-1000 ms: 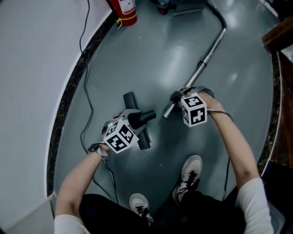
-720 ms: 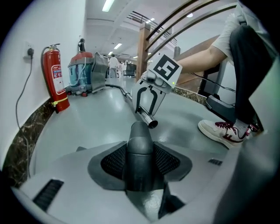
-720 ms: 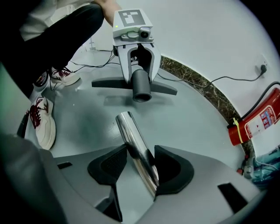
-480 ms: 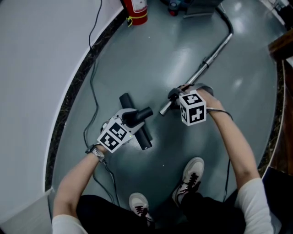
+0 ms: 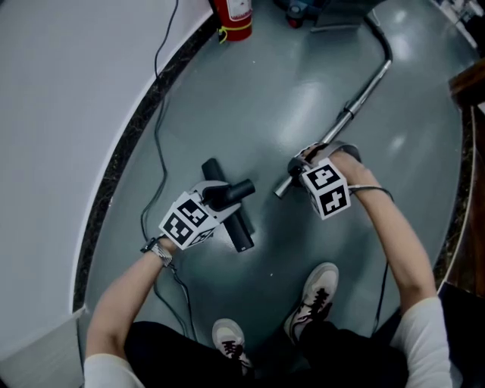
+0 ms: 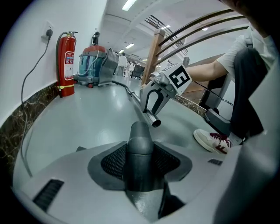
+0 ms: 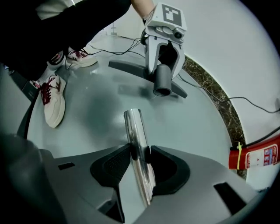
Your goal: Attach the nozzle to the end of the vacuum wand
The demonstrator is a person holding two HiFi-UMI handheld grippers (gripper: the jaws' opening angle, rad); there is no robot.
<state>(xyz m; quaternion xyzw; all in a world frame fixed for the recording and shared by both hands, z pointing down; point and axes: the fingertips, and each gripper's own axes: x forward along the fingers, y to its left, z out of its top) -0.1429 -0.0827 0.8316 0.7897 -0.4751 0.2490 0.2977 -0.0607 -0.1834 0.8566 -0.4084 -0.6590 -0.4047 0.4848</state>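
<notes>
My left gripper [image 5: 220, 198] is shut on the dark grey neck [image 6: 139, 151] of the floor nozzle [image 5: 227, 208]. The nozzle's long black head lies slantwise under that gripper. Its round neck opening [image 7: 162, 83] faces the wand. The chrome vacuum wand [image 5: 356, 102] runs from the upper right down to its open end [image 5: 279, 192], a short gap from the neck. My right gripper [image 5: 305, 165] sits near that end. Its jaws have just been closing, and its pads now press both sides of the wand tube [image 7: 138, 151].
A red fire extinguisher [image 5: 235, 17] stands by the curved white wall, with a thin cable [image 5: 155, 129] trailing along the floor edge. The vacuum body [image 6: 94, 65] sits at the far end of the wand. The person's shoes [image 5: 314, 292] are close below the grippers.
The left gripper has rolled and shifted a little with the nozzle. The right gripper's marker cube has tilted over the wand end. Wand end and nozzle neck remain a short gap apart.
</notes>
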